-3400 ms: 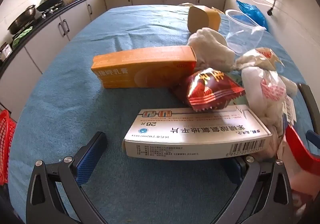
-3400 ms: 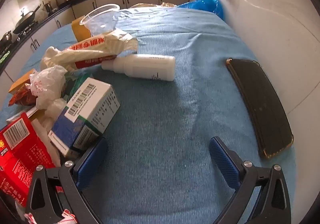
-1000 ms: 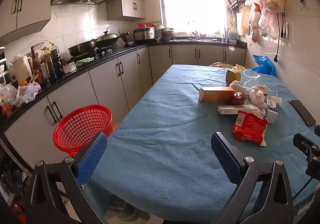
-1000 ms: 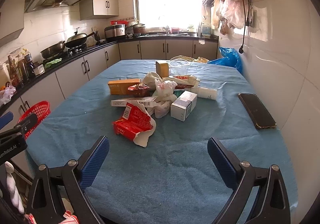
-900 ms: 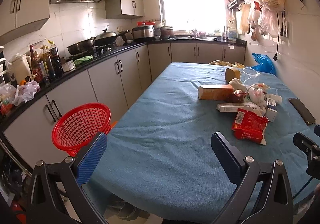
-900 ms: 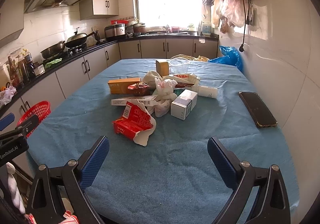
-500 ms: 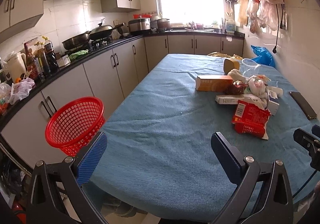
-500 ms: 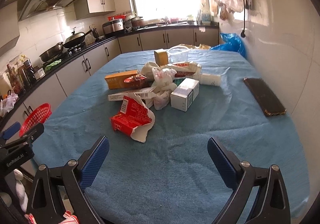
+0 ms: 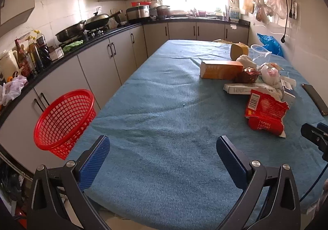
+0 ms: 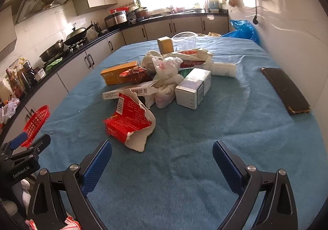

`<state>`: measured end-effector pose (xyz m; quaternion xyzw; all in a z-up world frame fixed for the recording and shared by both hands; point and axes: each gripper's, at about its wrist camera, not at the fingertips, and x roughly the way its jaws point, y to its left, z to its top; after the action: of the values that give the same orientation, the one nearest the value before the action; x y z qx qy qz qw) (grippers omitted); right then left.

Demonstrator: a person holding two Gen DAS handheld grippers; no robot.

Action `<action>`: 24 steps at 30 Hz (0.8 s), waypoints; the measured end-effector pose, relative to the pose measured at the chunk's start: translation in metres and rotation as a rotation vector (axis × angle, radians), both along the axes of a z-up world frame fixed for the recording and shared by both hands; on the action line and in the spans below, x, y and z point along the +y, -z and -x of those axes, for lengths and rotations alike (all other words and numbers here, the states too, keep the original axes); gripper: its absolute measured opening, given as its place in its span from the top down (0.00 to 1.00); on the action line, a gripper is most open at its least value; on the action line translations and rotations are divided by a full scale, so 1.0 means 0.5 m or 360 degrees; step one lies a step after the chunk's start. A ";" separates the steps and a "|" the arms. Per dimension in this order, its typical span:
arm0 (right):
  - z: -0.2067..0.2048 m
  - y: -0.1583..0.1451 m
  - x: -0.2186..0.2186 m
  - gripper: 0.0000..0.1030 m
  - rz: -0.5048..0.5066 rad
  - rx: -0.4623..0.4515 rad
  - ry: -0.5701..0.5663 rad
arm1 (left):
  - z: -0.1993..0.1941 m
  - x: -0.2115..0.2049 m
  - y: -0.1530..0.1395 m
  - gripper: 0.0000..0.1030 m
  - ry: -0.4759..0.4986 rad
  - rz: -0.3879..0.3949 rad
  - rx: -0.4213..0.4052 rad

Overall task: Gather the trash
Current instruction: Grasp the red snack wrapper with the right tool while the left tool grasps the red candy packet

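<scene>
From the left wrist, the left gripper [image 9: 163, 157] is held wide open and empty over bare blue cloth at the table's [image 9: 164, 106] near edge, the red basket [image 9: 63, 121] just beyond its left side. From the right wrist, the right gripper [image 10: 162, 160] is likewise spread and empty, the trash pile [image 10: 162, 78] ahead, a phone [image 10: 285, 90] near the right edge.

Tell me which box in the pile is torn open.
The red box at the pile's near edge: its white inside shows. The orange box and the white box are closed.

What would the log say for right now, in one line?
stage: before first pick | left gripper: open, holding nothing | right gripper: open, holding nothing | trash pile: on table | red basket: beside table
</scene>
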<state>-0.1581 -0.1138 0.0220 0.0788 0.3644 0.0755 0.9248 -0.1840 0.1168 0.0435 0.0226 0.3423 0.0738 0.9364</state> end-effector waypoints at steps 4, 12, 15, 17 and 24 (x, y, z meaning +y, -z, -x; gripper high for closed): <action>-0.040 -0.004 0.008 0.02 -0.0029 0.0004 -0.0074 | -0.024 0.008 -0.003 0.00 0.0062 0.0039 0.0025; -0.146 0.018 0.038 0.26 -0.0065 0.0100 -0.0203 | -0.090 0.017 -0.045 0.00 0.0207 0.0174 0.0033; -0.170 0.031 0.049 0.45 -0.0109 0.0165 -0.0268 | -0.125 0.004 -0.066 0.00 0.0266 0.0210 0.0022; -0.174 0.035 0.055 0.71 -0.0139 0.0186 -0.0311 | -0.151 -0.012 -0.072 0.00 0.0311 0.0220 0.0018; -0.164 0.046 0.036 0.87 -0.0239 0.0226 -0.0364 | -0.267 -0.091 -0.045 0.00 0.0465 0.0264 0.0185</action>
<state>-0.0759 -0.0958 -0.0011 0.1109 0.4290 0.2018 0.8735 -0.0506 0.0713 0.0662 -0.0010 0.3938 -0.0929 0.9145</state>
